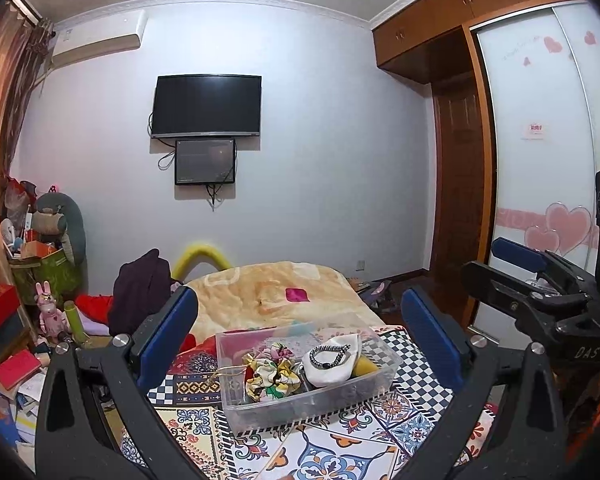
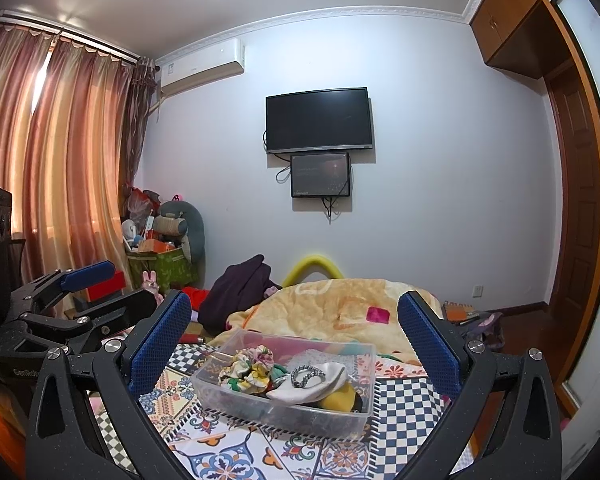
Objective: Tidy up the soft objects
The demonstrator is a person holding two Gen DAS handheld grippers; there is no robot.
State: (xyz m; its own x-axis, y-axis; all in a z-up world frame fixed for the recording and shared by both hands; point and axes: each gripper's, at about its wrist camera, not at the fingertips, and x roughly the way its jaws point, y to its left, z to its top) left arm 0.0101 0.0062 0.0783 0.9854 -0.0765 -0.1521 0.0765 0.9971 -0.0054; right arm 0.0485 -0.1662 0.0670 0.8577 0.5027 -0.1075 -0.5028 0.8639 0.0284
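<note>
A clear plastic box [image 1: 260, 412] [image 2: 220, 396] stands on the patterned cloth [image 1: 340, 448] [image 2: 228, 452] on the bed. It holds floral scrunchies [image 1: 272, 372] [image 2: 246, 368], a white soft piece [image 1: 332, 364] [image 2: 320, 384] with a beaded band [image 1: 329, 354] [image 2: 306, 374] on it, and a yellow item [image 1: 366, 366] [image 2: 338, 398]. My left gripper [image 1: 300, 336] is open and empty, raised in front of the box. My right gripper [image 2: 296, 340] is open and empty, also before the box. Each shows in the other's view, at the edge [image 1: 540, 280] [image 2: 72, 292].
A beige blanket [image 1: 268, 288] [image 2: 340, 304] with a small pink patch [image 1: 297, 294] [image 2: 378, 315] lies beyond the box. Dark clothing [image 1: 140, 292] [image 2: 240, 288] is heaped at the left. Clutter and boxes [image 1: 40, 264] fill the far left corner. A wardrobe [image 1: 540, 140] stands right.
</note>
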